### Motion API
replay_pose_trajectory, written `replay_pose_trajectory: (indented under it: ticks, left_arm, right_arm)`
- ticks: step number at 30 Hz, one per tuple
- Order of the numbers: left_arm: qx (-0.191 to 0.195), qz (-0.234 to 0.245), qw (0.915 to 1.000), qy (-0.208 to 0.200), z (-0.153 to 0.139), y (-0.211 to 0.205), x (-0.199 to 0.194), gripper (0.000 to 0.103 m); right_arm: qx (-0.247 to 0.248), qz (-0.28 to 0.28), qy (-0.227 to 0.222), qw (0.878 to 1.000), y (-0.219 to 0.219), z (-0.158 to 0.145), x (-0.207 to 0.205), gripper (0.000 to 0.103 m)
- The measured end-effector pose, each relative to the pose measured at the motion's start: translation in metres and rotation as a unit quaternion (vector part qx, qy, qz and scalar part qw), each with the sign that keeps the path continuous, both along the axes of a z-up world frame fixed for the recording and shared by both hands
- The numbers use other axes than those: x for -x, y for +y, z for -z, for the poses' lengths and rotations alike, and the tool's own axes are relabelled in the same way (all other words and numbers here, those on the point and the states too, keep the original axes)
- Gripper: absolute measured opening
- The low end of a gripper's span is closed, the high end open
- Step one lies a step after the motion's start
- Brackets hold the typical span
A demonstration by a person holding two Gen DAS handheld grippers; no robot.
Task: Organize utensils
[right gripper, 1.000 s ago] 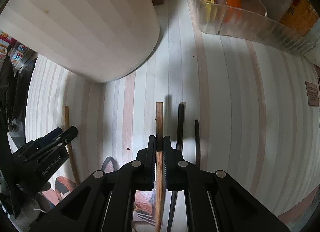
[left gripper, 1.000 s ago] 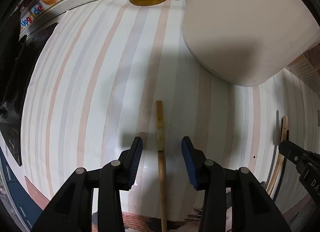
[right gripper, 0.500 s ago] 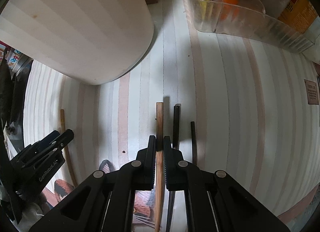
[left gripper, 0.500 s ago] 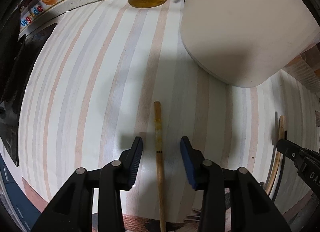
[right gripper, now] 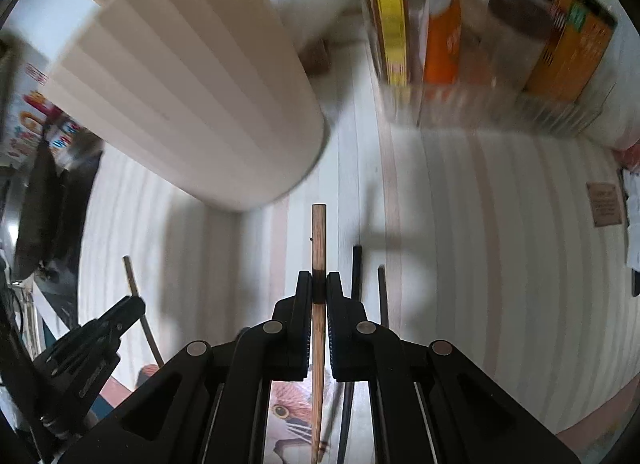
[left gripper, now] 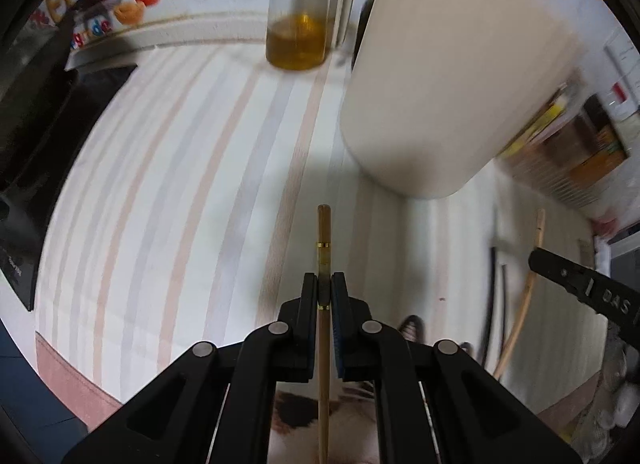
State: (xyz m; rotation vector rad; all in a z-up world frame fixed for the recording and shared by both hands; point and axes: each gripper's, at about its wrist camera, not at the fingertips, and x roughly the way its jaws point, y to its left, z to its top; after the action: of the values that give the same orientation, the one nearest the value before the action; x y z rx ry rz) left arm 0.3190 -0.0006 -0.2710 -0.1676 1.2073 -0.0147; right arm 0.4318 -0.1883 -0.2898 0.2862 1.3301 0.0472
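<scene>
Two grippers each clamp one chopstick. The left gripper (left gripper: 324, 292) has its jaws pressed together on a pale chopstick (left gripper: 323, 232) with gold bands, raised off the striped mat (left gripper: 180, 191). The right gripper (right gripper: 319, 292) pinches a brown chopstick (right gripper: 319, 236), also lifted. Two black chopsticks (right gripper: 356, 264) lie on the mat just beside it. Beyond stands a cream holder (left gripper: 452, 83), with an oil jar (left gripper: 298, 23) further back.

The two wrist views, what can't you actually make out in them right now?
- Left wrist view: the lower end of the bamboo chopstick in the left gripper runs off the bottom edge.
- Left wrist view: the top of the cream holder is cut off by the frame.
- Right wrist view: the printing on the boxes is motion-blurred.
- Right wrist view: the black chopsticks pass behind the right gripper.
</scene>
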Motion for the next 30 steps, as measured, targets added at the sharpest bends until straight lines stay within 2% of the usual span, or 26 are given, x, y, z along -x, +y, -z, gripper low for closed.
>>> replay_pose_trajectory:
  ticks: [13, 24, 28, 30]
  left_arm:
    - [0.006, 0.007, 0.9956, -0.093, -0.073, -0.003, 0.014, 0.004]
    - [0.017, 0.001, 0.9833, -0.181, -0.141, 0.006, 0.0, 0.0]
    - [0.021, -0.001, 0.9792, -0.202, -0.157, 0.013, -0.005, 0.0]
    - [0.032, -0.002, 0.9817, -0.188, -0.15, 0.021, -0.013, 0.0]
  right_arm:
    - [-0.026, -0.002, -0.094, 0.995, 0.002, -0.087, 0.007, 0.007]
    - [-0.037, 0.003, -0.154, 0.987, 0.0, -0.148, -0.012, 0.007]
    - [-0.035, 0.0, -0.171, 0.985, 0.001, -0.167, -0.021, 0.007]
    - [-0.037, 0.002, -0.173, 0.984, 0.0, -0.169, -0.024, 0.007]
